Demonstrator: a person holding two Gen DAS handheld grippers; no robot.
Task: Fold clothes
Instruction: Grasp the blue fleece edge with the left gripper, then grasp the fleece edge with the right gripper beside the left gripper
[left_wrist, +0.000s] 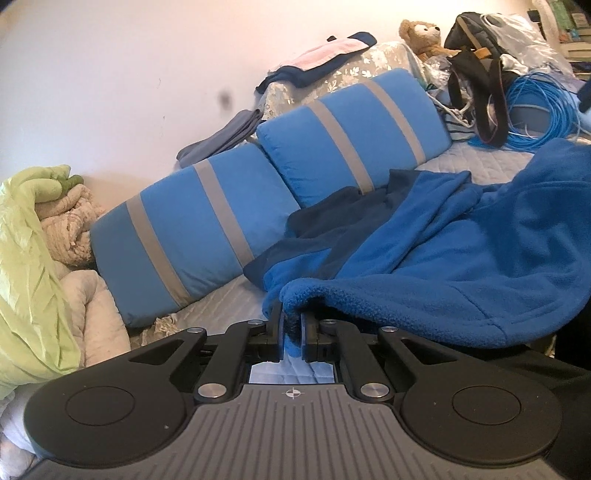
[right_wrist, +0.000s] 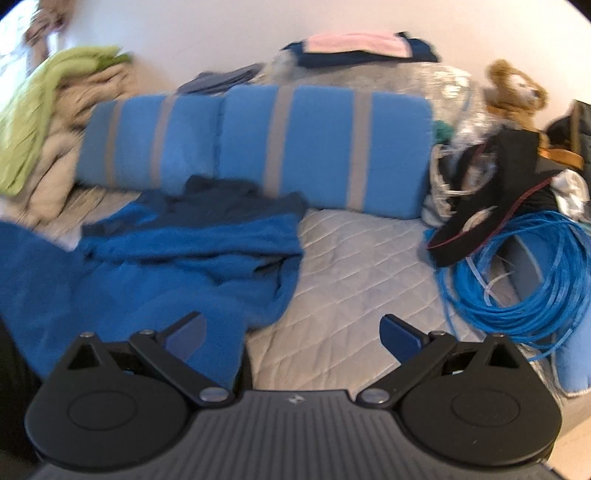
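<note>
A blue fleece garment (left_wrist: 461, 236) with darker blue parts lies spread on the quilted grey bed (left_wrist: 491, 158). My left gripper (left_wrist: 291, 325) is shut on the fleece's near edge, with fabric pinched between the jaws. In the right wrist view the same fleece (right_wrist: 177, 258) lies to the left on the bed (right_wrist: 354, 280). My right gripper (right_wrist: 293, 332) is wide open and empty, with its left finger (right_wrist: 188, 332) over the fleece's edge and its right finger (right_wrist: 400, 338) over bare bed.
Two blue pillows with grey stripes (left_wrist: 236, 218) (right_wrist: 258, 144) lean against the wall. A coil of blue cable (right_wrist: 524, 273), a black bag (left_wrist: 480, 92), a teddy bear (left_wrist: 421, 35), folded clothes (right_wrist: 354, 46) and a green and beige blanket pile (left_wrist: 33, 258) surround the bed.
</note>
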